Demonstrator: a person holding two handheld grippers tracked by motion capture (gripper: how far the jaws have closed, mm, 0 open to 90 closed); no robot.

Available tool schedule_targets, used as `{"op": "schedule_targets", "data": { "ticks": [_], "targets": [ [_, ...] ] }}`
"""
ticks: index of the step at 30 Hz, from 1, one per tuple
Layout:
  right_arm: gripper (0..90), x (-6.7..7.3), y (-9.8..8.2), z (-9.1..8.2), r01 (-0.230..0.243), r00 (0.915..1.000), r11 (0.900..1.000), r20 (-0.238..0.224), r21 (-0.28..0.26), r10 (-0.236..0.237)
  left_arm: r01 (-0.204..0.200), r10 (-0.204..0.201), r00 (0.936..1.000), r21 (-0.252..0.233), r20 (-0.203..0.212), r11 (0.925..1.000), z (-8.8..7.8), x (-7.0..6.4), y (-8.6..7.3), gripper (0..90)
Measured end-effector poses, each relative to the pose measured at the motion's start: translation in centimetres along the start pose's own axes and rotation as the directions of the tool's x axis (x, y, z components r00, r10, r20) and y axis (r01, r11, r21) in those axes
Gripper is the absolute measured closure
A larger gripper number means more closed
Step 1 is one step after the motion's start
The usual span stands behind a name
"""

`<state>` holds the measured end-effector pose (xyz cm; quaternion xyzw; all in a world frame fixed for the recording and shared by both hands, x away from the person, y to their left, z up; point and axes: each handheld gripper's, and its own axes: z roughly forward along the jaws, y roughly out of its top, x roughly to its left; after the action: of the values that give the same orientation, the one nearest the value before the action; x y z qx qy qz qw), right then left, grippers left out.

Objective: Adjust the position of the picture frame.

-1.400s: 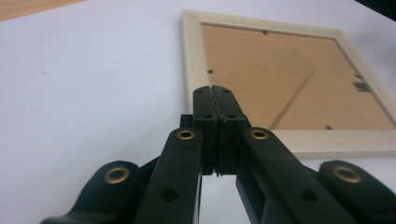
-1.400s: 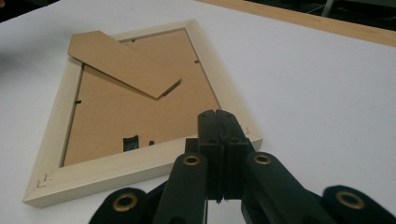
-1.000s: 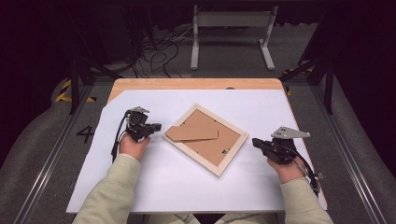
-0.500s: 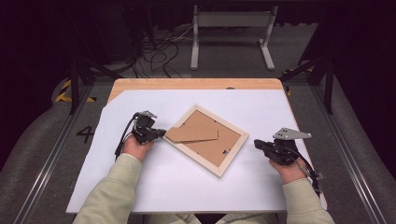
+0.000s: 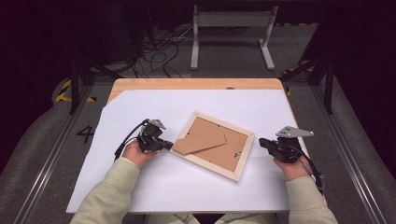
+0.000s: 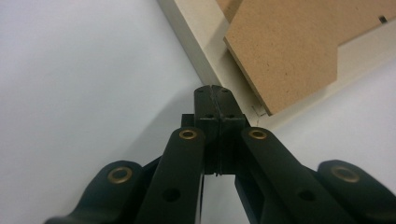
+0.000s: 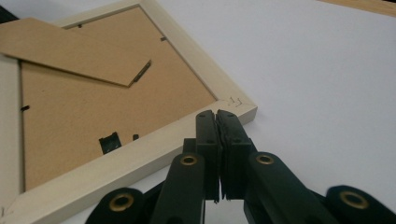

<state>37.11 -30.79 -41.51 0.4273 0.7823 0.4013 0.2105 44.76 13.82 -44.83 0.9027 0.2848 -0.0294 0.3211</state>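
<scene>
A pale wooden picture frame lies face down near the middle of the surface, turned at an angle so that its corners point left, right, near and far. Its brown backing board faces up, and a brown cardboard stand flap lies across the back, reaching out over the frame's left corner.

The left tongs sit just left of the frame, held low in the person's left hand, with the tips aimed at the frame's left corner. In the left gripper view the two black jaws are pressed together with nothing between them, and the tips stand right at the outer edge of the frame's corner, just below the overhanging edge of the flap; whether they touch the wood cannot be told.

The right tongs lie just right of the frame, in the person's right hand, pointing left at the frame's right corner. In the right gripper view these jaws are also closed on nothing, and the tips stand just beside the corner of the frame, with the white surface stretching beyond. A small black clip sits on the backing board near the frame's inner rim
</scene>
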Motion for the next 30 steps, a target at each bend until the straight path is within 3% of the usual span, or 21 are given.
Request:
{"op": "schedule_targets", "data": {
  "ticks": [3,4,8,10,14,16,19,22,30],
  "targets": [
    [87.9,-0.3,0.0,0.0,-0.006,0.9999,1.000,0.013,0.004,0.006,-0.029,0.028,0.9996,0.016,0.005,0.9995,0.2,-0.8,0.0,89.7],
    [87.9,-0.4,-0.1,0.0,-0.013,0.9997,1.000,0.021,0.007,0.012,-0.058,0.058,0.9981,0.032,0.023,0.9978,0.4,-1.5,0.1,89.7],
    [88.0,-1.0,-0.3,0.0,-0.036,0.9973,0.999,0.065,0.038,0.034,-0.110,0.107,0.9925,0.053,0.058,0.9925,0.8,-2.7,0.3,89.7],
    [88.0,-1.2,-0.4,0.1,-0.031,0.9963,0.998,0.082,0.051,0.027,-0.147,0.140,0.9852,0.065,0.098,0.9869,1.1,-3.4,0.3,89.7],
    [88.1,-1.5,-0.7,0.6,-0.016,0.9937,0.996,0.112,0.087,0.006,-0.228,0.212,0.9588,0.069,0.189,0.9711,1.7,-4.5,0.4,89.7],
    [88.2,-1.6,-0.8,0.7,-0.016,0.9934,0.995,0.115,0.094,0.005,-0.241,0.225,0.9561,0.068,0.188,0.9681,1.8,-4.8,0.4,89.6],
    [88.5,-1.8,-0.9,1.0,-0.033,0.9914,0.992,0.130,0.124,0.017,-0.208,0.192,0.9609,0.065,0.200,0.9759,1.7,-4.3,0.3,89.4],
    [89.9,-1.8,-1.0,1.3,-0.058,0.9905,0.987,0.132,0.152,0.038,-0.155,0.147,0.9759,0.042,0.162,0.9870,1.3,-3.8,0.1,87.7],
    [90.0,-1.3,-1.0,2.9,-0.058,0.9905,0.970,0.135,0.234,0.027,-0.077,0.083,0.9940,-0.076,0.071,0.9941,-0.8,-2.9,-0.6,86.3]
  ]
}}
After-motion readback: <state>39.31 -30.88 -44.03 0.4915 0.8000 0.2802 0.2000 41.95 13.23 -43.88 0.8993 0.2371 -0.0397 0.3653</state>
